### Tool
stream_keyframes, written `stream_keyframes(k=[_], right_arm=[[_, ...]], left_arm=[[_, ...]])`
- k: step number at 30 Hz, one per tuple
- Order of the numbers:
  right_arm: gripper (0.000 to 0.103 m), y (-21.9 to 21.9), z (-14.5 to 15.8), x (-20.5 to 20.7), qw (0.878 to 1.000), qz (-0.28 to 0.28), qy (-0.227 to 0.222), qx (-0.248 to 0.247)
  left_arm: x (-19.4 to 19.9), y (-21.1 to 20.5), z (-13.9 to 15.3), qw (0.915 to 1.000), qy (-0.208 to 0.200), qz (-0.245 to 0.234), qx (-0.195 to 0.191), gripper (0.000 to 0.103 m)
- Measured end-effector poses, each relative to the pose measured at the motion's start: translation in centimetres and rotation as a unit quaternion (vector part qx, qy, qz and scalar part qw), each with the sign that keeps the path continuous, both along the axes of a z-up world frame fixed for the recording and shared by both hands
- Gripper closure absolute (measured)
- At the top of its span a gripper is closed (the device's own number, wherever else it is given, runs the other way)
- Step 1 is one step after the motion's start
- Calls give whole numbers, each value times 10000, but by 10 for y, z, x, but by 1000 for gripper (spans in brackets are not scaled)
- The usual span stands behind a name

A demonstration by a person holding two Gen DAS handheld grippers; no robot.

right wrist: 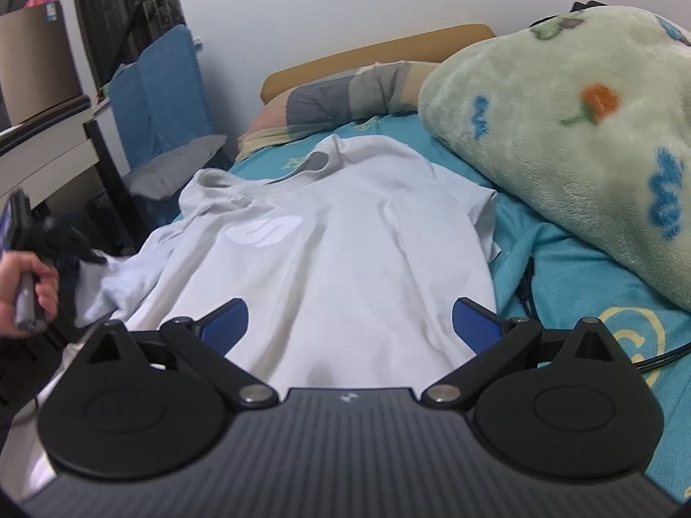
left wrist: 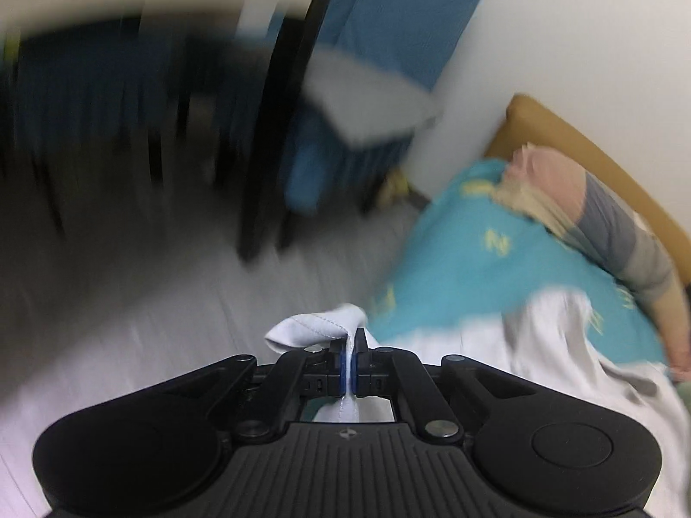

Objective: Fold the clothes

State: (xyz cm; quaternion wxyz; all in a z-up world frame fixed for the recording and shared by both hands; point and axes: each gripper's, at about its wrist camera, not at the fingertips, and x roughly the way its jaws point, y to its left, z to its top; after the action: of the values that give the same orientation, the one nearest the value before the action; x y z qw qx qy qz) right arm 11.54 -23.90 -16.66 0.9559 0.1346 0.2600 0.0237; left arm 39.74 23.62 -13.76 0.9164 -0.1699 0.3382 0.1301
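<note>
Left gripper point(left wrist: 350, 356) clamped on shirt point(right wrist: 345, 250) edge, probably a sleeve (blurred). Right gripper point(right wrist: 350, 323) fingers apart: pin the hem, fold the sleeve inward.

Right gripper point(right wrist: 350, 326) is hanging wide open over the T-shirt point(right wrist: 345, 250), nothing lying between its jaws but flat cloth. Off its right jaw a green blanket point(right wrist: 574, 138) is piling up high, walling that side, and a black cable point(right wrist: 529, 285) is trailing just beside the shirt's edge. Ahead of the jaws a pillow point(right wrist: 345, 95) is blocking the way. Left gripper point(left wrist: 350, 347) is pinching shirt cloth point(left wrist: 315, 328); beyond its jaws, open floor point(left wrist: 129, 285), heavily blurred.
</note>
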Motion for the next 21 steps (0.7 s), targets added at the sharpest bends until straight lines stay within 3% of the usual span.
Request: stream_keyframes(k=[2,5,7,10,12,13,17,19,21], right_arm=[[0,-2,-2,3,9999,-92,-39,-41],[0,-5,-5,10,9996,-205,-100,-170],[0,-6,-9,15,9994,-242,-98,-236],[0,-9,-15,22,9994,-237,-85,-232],[0,-8,-17,24,9996,-193,-102,-199],[0,-8,-17,24,9996,-169,-128,-193],[0,-6,-16,24,9995,-75,-275,-145],[0,-6,-13,22,9993,-55,-354,-57],[0,-9,-9,16,9992,-59,-389,20]], left_arm=[[21,3,24,9976,-138,153,664,101],[49,1,35,9880,-67,480,1465,101],[60,-3,27,9872,65,500,1514,100],[55,-17,18,9902,67,344,1354,87],[46,-29,16,9911,112,196,1309,58],[38,-38,17,9917,159,38,1275,53],[-18,-75,36,9928,124,-482,1087,35],[-61,-99,47,9916,161,-685,1088,33],[-106,-117,60,9904,163,-895,1038,24]])
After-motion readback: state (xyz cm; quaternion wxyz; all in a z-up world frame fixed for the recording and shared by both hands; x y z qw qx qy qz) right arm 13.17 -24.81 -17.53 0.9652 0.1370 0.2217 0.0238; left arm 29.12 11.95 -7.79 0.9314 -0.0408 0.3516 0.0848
